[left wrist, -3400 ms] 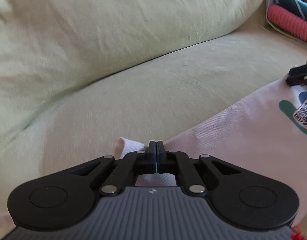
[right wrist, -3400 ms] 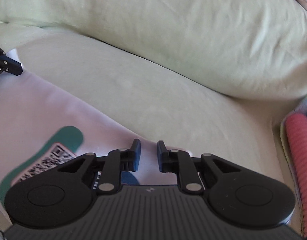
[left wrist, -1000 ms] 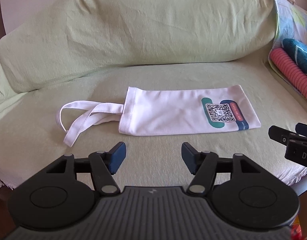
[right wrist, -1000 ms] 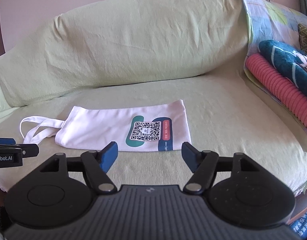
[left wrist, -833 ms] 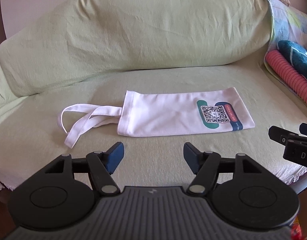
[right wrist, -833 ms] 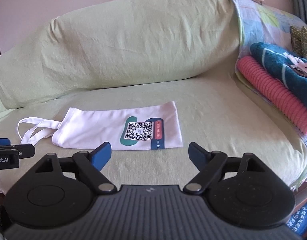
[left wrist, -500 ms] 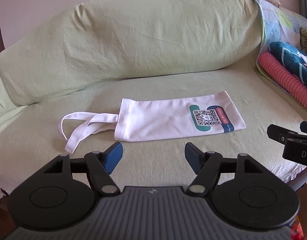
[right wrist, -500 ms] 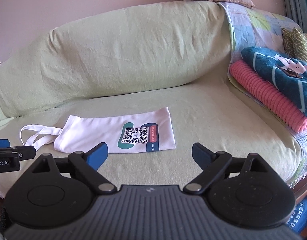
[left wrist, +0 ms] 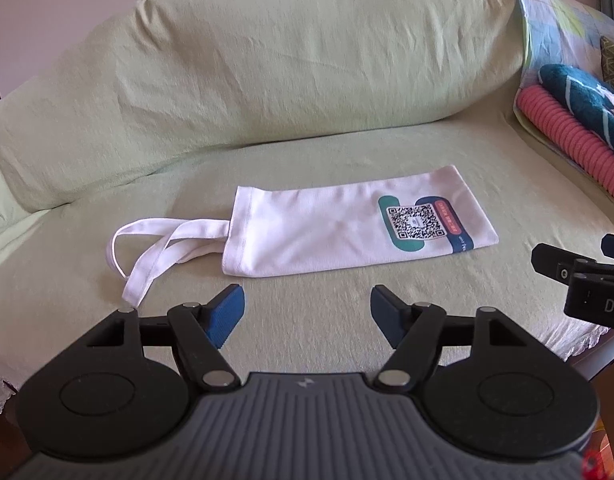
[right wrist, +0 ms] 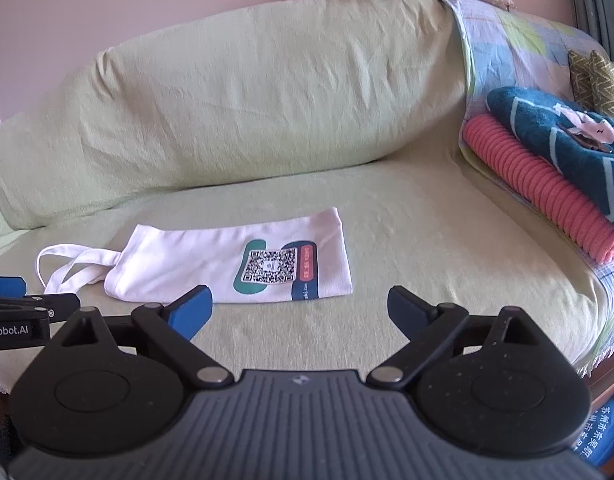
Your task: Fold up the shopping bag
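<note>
Shopping bag [left wrist: 331, 232] is lying flat as a narrow strip mid-seat on the green sofa [left wrist: 267, 92], handles [left wrist: 155, 252] trailing toward its left end. Looking thin, limp and light, it is probably best pinched at corners. Left gripper [left wrist: 307, 312] is hanging open, empty; right gripper [right wrist: 299, 308] is opening wider, nothing between.

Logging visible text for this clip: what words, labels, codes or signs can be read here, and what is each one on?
"nRobot.AI", cut off at the frame edge: on the side of the left tool.
"DA", cut off: on the side of the right tool.
QR code on the bag: a code, no words.
Red and blue strips beside the code: print too small to read.
Blue sign, bottom right: Chinese characters, too distorted to read reliably.
</note>
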Motion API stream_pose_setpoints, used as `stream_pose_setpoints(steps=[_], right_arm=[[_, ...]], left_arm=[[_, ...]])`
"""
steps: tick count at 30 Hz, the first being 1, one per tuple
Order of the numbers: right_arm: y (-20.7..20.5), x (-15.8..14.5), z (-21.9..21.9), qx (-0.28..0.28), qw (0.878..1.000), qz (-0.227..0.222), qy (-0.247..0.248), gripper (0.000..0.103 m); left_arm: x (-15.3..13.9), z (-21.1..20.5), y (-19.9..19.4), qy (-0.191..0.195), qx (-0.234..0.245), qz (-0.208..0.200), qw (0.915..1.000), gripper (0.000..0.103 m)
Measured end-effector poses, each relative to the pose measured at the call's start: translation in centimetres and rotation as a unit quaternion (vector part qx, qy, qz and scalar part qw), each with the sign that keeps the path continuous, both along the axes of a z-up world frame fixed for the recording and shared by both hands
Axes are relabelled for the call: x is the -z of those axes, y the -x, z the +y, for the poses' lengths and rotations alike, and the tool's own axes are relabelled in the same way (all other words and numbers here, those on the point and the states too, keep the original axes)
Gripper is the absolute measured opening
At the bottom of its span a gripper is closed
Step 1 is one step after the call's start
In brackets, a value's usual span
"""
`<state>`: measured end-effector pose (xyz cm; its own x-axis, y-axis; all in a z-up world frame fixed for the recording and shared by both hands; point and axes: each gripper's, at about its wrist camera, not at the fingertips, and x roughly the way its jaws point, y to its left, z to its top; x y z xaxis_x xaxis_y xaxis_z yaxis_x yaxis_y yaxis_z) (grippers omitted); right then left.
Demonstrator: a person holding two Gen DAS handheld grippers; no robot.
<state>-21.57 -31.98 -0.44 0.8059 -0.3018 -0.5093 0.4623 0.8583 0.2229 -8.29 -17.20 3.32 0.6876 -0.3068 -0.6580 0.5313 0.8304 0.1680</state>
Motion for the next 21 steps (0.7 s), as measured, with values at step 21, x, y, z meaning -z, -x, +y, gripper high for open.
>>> stream_pose_setpoints(steps=[21], right_arm=[[-4.8,3.7,-1.3,-0.015,0.998,0.06,-0.013,0.096]], left_arm=[[4.5,-0.4,-5.2,-0.021,-0.033,0.053,0.9978,0.077]])
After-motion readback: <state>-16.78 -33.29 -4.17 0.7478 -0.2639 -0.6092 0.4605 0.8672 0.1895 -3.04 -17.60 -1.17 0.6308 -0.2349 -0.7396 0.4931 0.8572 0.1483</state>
